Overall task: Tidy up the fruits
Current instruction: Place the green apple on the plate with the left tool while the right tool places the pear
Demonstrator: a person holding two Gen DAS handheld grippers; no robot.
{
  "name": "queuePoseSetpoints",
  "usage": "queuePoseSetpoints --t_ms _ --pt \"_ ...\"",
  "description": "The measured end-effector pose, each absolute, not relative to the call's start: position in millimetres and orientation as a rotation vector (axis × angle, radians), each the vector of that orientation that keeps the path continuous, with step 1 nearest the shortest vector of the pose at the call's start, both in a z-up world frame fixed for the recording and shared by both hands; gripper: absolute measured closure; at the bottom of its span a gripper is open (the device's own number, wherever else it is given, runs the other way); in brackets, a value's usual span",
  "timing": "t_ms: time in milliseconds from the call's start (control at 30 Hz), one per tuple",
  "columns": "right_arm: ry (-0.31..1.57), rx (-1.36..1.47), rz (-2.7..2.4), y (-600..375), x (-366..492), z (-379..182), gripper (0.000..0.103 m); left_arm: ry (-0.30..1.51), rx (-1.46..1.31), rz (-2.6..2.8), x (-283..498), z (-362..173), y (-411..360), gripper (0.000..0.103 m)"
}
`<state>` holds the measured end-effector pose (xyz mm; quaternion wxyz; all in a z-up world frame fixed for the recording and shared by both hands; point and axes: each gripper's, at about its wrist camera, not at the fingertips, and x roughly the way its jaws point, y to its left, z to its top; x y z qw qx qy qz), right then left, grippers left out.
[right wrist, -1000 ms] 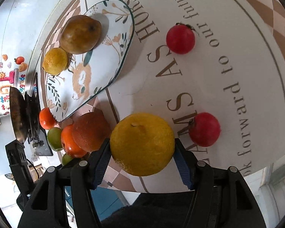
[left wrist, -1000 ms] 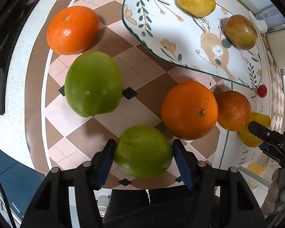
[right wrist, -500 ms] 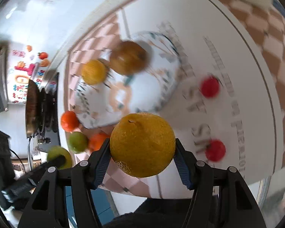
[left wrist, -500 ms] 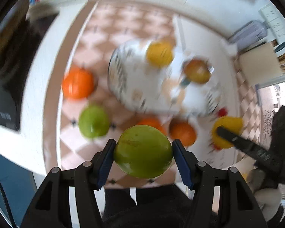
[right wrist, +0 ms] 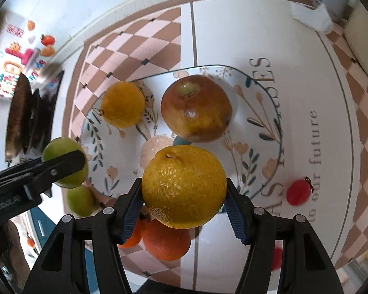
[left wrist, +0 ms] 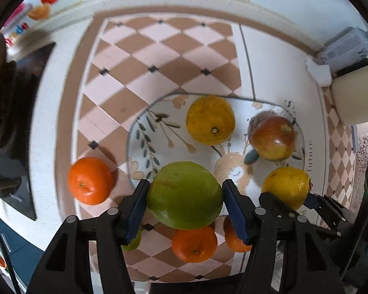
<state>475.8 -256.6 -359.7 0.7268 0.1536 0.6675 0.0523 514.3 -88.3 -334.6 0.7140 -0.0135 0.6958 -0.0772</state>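
Left gripper [left wrist: 185, 204] is clamped on a green fruit [left wrist: 184, 194], both blue pads pressed against its sides, held above the near edge of the plate [left wrist: 144, 132]. Right gripper [right wrist: 184, 202] is clamped likewise on a yellow citrus [right wrist: 184, 186], also held over the plate's near rim. Two oranges [left wrist: 195, 243] lie on the checkered mat below the grippers; a third orange [left wrist: 90, 180] lies left of the plate. Farther back, the plate carries a yellow fruit [left wrist: 210, 120] and a reddish-brown fruit [left wrist: 273, 138], set apart.
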Motion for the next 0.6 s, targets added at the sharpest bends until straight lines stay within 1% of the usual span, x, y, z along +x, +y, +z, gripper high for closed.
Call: queuePoseSetpoints --t_ms 133,267,600 --pt "1.494 0.324 0.118 -256 482 -372 0.038 1.602 -0.095 -0.164 523 -356 -88 0.045" --pt "1.505 0.314 0.138 -256 485 -379 0.038 1.637 -0.129 -0.166 526 -366 -90 0.045" --pt "1.561 0.294 0.141 -255 489 -386 0.036 1.693 -0.181 -0.148 536 -374 -93 0.044"
